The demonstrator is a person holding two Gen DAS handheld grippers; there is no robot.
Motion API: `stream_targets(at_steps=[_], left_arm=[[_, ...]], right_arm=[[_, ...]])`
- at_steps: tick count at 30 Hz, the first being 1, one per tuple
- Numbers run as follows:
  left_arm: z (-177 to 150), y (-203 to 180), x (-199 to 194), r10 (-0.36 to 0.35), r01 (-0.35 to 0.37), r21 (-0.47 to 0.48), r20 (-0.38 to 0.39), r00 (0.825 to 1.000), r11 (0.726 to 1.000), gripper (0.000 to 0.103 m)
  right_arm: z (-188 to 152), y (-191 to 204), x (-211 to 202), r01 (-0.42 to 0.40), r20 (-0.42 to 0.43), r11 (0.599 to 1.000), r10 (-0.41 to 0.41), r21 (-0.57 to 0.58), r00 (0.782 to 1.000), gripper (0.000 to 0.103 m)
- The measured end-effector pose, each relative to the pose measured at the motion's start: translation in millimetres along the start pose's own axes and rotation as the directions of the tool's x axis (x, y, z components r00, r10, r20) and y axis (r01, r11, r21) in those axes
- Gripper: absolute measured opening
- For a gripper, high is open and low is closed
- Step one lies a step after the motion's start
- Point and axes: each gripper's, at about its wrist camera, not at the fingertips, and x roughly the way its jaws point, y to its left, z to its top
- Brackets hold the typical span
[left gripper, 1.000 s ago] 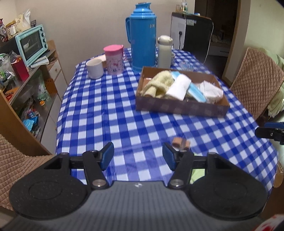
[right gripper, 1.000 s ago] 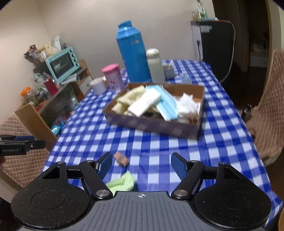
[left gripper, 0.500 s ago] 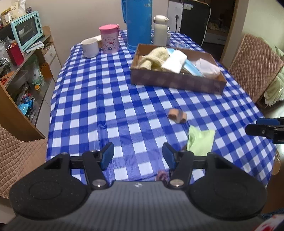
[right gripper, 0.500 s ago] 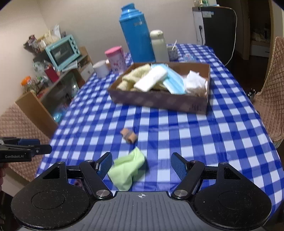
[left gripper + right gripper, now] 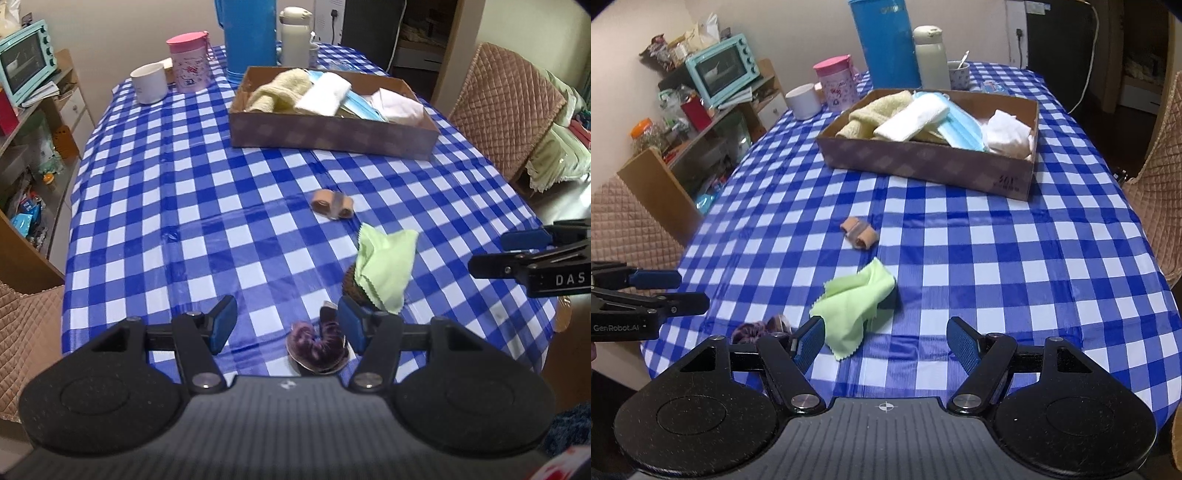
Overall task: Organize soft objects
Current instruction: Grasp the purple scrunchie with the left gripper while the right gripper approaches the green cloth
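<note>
A brown cardboard box (image 5: 332, 134) (image 5: 923, 162) holds towels, blue face masks and white cloths. On the checked tablecloth lie a tan rolled band (image 5: 331, 203) (image 5: 859, 233), a light green cloth (image 5: 386, 267) (image 5: 855, 301) draped over a dark object, and a purple scrunchie (image 5: 317, 345) (image 5: 753, 329). My left gripper (image 5: 288, 325) is open and empty, with the scrunchie just below its fingers. My right gripper (image 5: 886, 341) is open and empty, just in front of the green cloth.
A blue thermos (image 5: 886, 40), white bottle (image 5: 931, 59), pink cup (image 5: 190, 61) and white mug (image 5: 149, 83) stand at the far end. Quilted chairs (image 5: 506, 110) flank the table. A shelf with a teal oven (image 5: 720, 68) is at left.
Both grippers have pulled back toward the near table edge. The green cloth and scrunchie have come into view; the box looks farther away.
</note>
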Motion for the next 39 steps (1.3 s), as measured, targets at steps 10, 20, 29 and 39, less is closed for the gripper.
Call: stream_targets(at_steps=[10,20,29,39], left_arm=[[-15,-10,20,-0.024,0.025,0.021,-0.052,0.998,0.999,0.058],[-29,-15,44,-0.039,0.041,0.016,-0.106,0.994,0.999,0.058],[-26,-22,63,-0.034,0.038,0.032,-0.114,0.993,0.999,0.058],[-24,-26,78,-0.020,0.026,0.055,-0.110,0.994,0.998,0.048]], right_arm=[[-7,2,14,-0.006,-0.062,1.000,0.005,-0.014,0.998,0.072],[-10,0,24,-0.003,-0.070,1.000,0.003,-0.007,0.998,0.072],[-9,-6,32,0.003,-0.085,1.000,0.000,0.029,0.996,0.072],[-8,-8,40,0.007,-0.091,0.999,-0.004,0.038,0.996,0.072]])
